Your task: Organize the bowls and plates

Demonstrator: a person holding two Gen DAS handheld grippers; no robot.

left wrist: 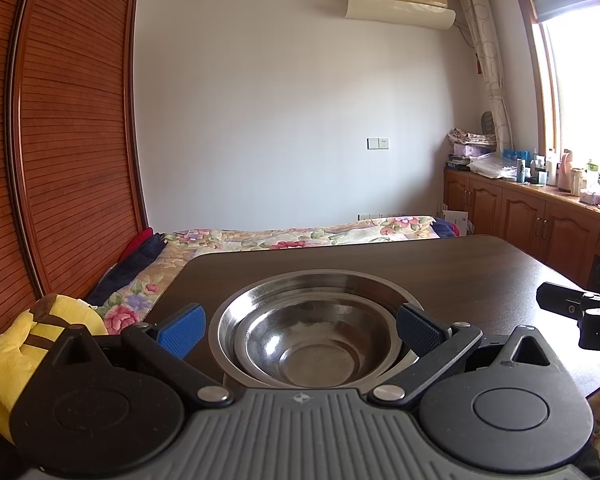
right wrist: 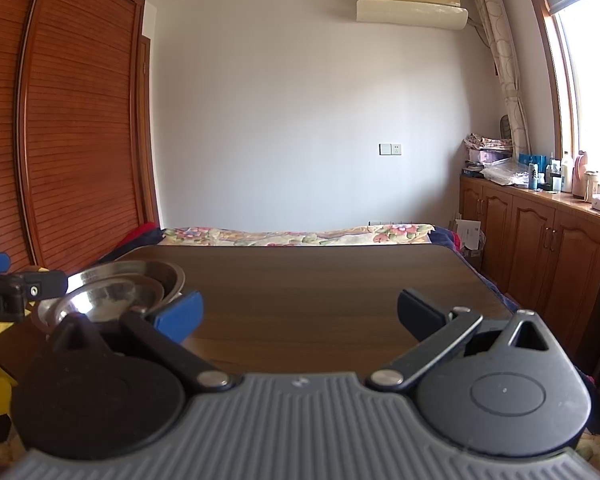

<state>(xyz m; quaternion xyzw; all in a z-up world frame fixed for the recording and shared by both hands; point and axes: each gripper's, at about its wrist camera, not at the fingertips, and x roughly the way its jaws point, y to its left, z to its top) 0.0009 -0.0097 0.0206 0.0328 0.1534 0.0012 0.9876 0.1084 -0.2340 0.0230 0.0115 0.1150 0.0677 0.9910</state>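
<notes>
The near rim of the bowls is cut off by the body of the left gripper (left wrist: 300, 330), so their contact with the table (left wrist: 440, 268) cannot be seen on that side. From the right wrist view the stack is partly hidden behind that gripper's left blue finger pad (right wrist: 179, 315).

Two steel bowls are counted: a smaller bowl (left wrist: 312, 344) nested inside a larger bowl (left wrist: 320, 286), both upright, at the near left of the dark wooden table. A faint whitish patch shows inside the smaller bowl; it may be residue or only a reflection.

Left gripper: jaws spread wide, one blue pad to each side of the stack, near the larger rim; whether they touch it cannot be told. Right gripper (right wrist: 300, 314): jaws spread wide over bare tabletop, holding nothing, well to the right of the bowls.

One yellow soft toy (left wrist: 28, 336) lies off the table's left edge, partly cut off. A flowered bedspread (left wrist: 300, 234) lies beyond the far edge.
</notes>
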